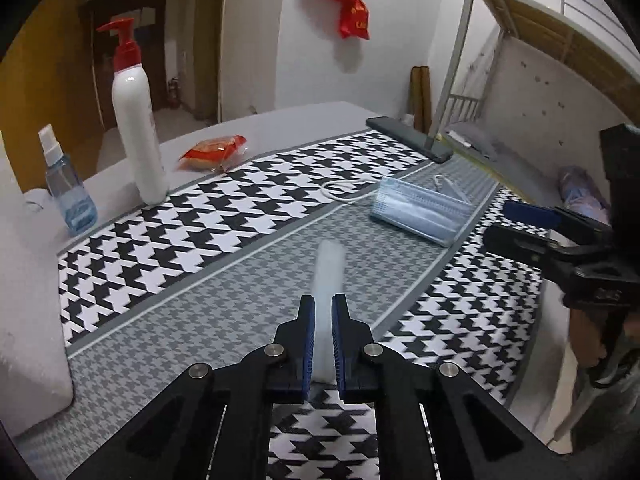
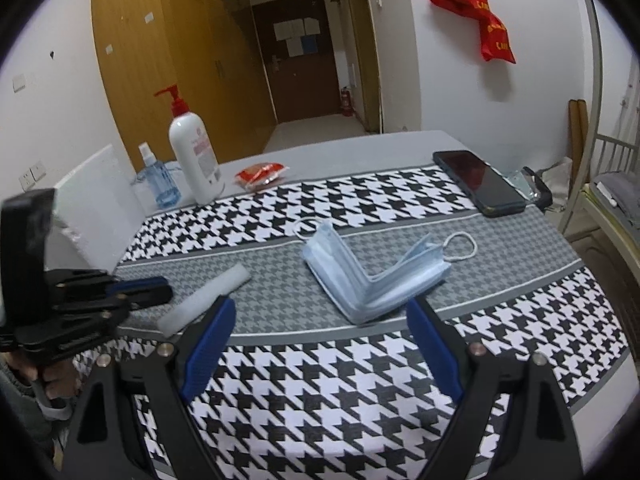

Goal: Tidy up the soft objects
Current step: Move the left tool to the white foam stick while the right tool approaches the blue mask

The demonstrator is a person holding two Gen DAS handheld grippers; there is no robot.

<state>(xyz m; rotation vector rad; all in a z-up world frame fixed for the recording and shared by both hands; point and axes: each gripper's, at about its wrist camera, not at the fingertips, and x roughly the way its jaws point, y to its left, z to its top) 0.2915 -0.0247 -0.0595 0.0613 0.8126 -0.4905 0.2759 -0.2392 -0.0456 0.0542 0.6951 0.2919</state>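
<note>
My left gripper is shut on a white foam strip that sticks out forward over the houndstooth cloth. In the right wrist view the strip lies low over the cloth with the left gripper at its left end. A folded stack of blue face masks lies ahead to the right; in the right wrist view the stack sits just ahead of my right gripper, which is open and empty.
A white pump bottle and a blue spray bottle stand at the back left. A red snack packet and a dark phone lie at the back. A white block stands at the left edge.
</note>
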